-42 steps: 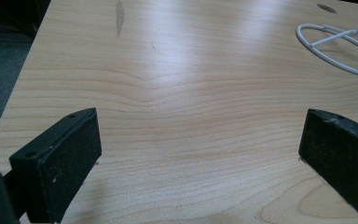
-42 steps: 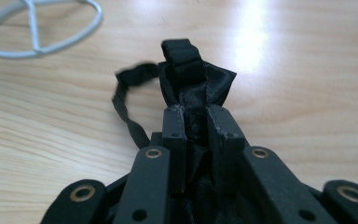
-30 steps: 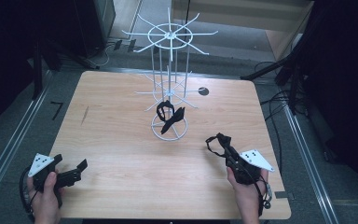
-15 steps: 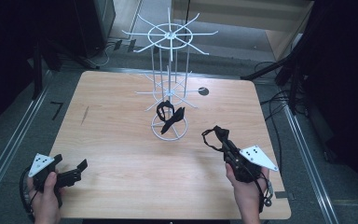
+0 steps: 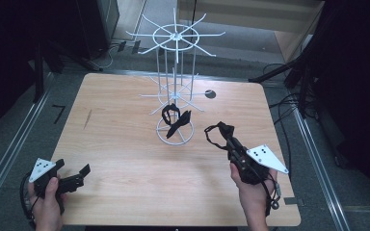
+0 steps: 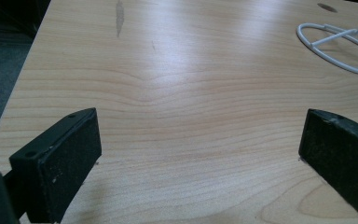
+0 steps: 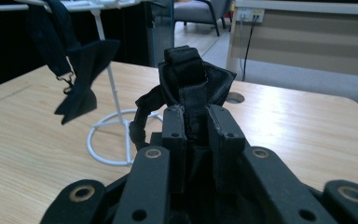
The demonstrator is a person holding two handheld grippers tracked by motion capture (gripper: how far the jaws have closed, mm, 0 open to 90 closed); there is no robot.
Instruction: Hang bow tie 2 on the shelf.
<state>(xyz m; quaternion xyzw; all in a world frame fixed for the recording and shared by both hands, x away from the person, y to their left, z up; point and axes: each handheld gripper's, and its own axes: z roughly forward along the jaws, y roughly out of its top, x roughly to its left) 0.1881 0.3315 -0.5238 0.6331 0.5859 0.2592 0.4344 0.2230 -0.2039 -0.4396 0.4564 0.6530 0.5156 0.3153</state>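
Bow tie (image 5: 220, 131), black with a thin strap looping off it, is being held just above the table (image 5: 125, 159) by the right gripper (image 5: 227, 139), whose jaws are pinching it tight; in the right gripper view the bow tie (image 7: 192, 79) is sticking up from between the closed black fingers (image 7: 173, 135). The white wire rack (image 5: 174, 86) is standing at about ten o'clock from that gripper, near but apart, and a second bow tie (image 5: 175, 119) is already hanging on one of its lower arms. Judging from this, the next move is hanging the held tie on a free arm, so the strap loop needs to be facing the rack; the loop is trailing toward nine o'clock, roughly rackward. The right hand (image 5: 253, 192) is far nearer the rack. The left gripper (image 5: 74, 177) is resting at the table's seven o'clock corner, jaws spread wide and holding nothing.
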